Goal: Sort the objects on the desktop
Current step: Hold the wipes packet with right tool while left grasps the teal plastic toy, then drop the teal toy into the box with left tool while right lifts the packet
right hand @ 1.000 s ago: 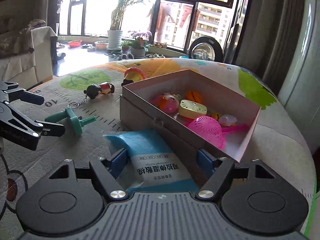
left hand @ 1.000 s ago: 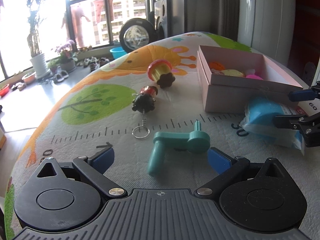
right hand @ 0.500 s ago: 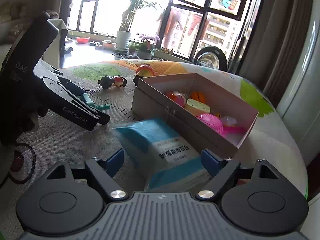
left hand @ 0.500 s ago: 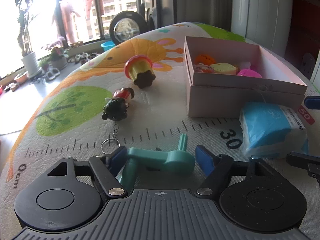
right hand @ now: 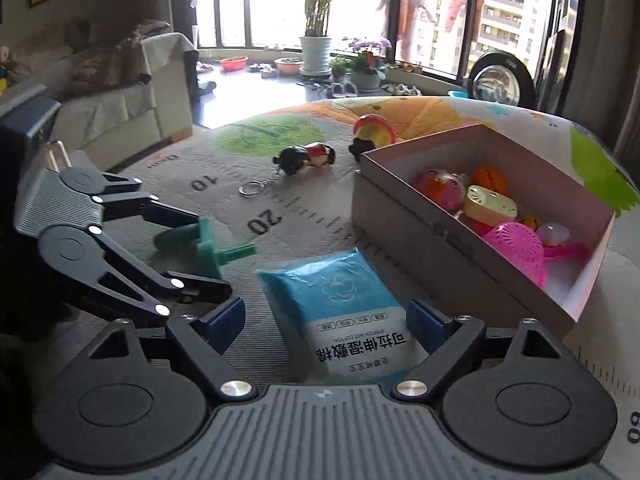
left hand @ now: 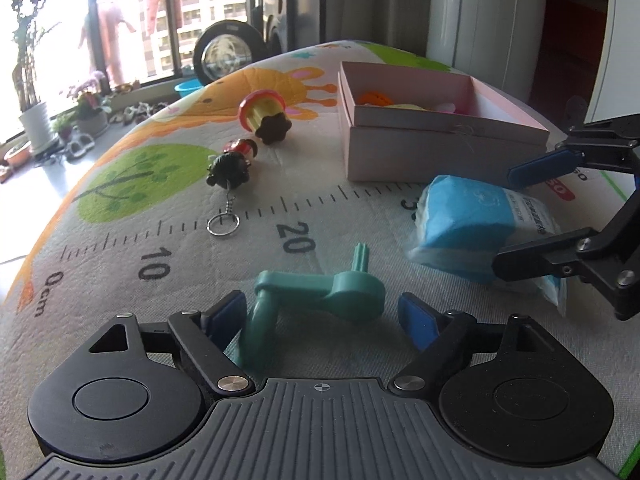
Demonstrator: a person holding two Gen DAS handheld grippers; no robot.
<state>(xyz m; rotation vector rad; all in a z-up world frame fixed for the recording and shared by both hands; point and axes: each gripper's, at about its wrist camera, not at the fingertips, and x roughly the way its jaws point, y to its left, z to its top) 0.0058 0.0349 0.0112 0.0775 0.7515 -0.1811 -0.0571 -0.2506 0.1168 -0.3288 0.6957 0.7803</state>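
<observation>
Your left tool (left hand: pixel 322 316) and right tool (right hand: pixel 326 318) look alike: each has black jointed linkage arms with silver screws, blue pads on its fingers (left hand: pixel 416 320), two round black discs, and a ribbed grey housing marked with a small crosshair at its front edge.

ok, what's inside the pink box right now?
The pink box holds a pink mesh ball, a yellow vented piece, an orange toy and a reddish round toy. Whatever lies beneath them and behind the near wall is hidden.
</observation>
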